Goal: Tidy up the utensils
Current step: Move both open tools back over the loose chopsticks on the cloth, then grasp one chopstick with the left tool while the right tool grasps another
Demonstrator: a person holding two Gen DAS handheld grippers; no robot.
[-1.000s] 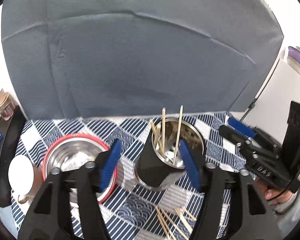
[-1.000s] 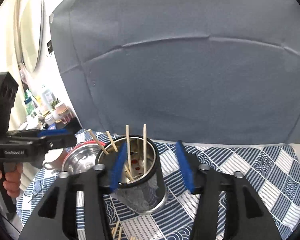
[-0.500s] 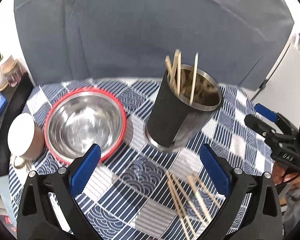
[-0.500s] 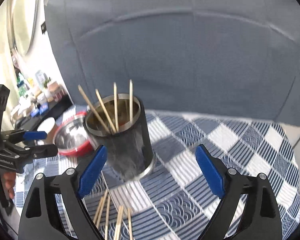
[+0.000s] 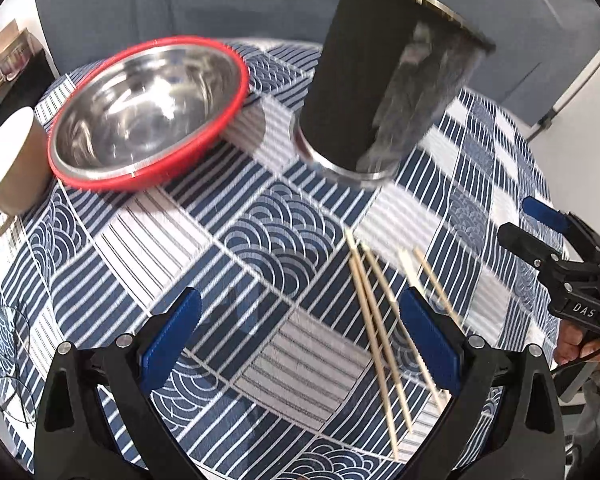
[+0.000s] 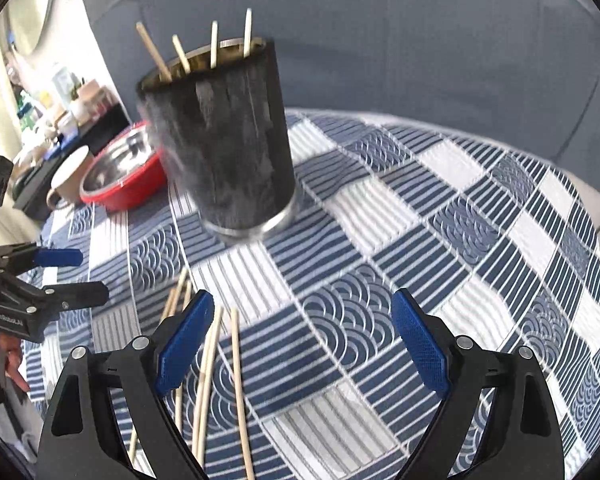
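Note:
A black-and-steel utensil holder [image 5: 380, 80] [image 6: 228, 140] stands upright on the patterned cloth with several chopsticks [image 6: 214, 44] poking out of it. Several loose chopsticks [image 5: 380, 328] [image 6: 208, 360] lie on the cloth in front of it. My left gripper [image 5: 300, 336] hangs open over the cloth, its right pad just above the loose sticks, with nothing between its jaws. My right gripper [image 6: 302, 340] is open too, and the sticks lie by its left pad. Each gripper appears in the other's view: the right gripper [image 5: 528, 222] and the left gripper [image 6: 88, 276].
A steel bowl with a red rim [image 5: 236, 92] [image 6: 116, 196] sits left of the holder, with a beige mug [image 5: 12, 160] [image 6: 66, 180] beyond it. The blue-and-white tablecloth [image 5: 260, 240] covers a round table, and a grey backdrop stands behind. A cluttered shelf [image 6: 60, 92] lies far left.
Both grippers have opened wide, come down toward the cloth and tipped downward. The holder now sits high in both views, and the loose chopsticks lie close under the pads.

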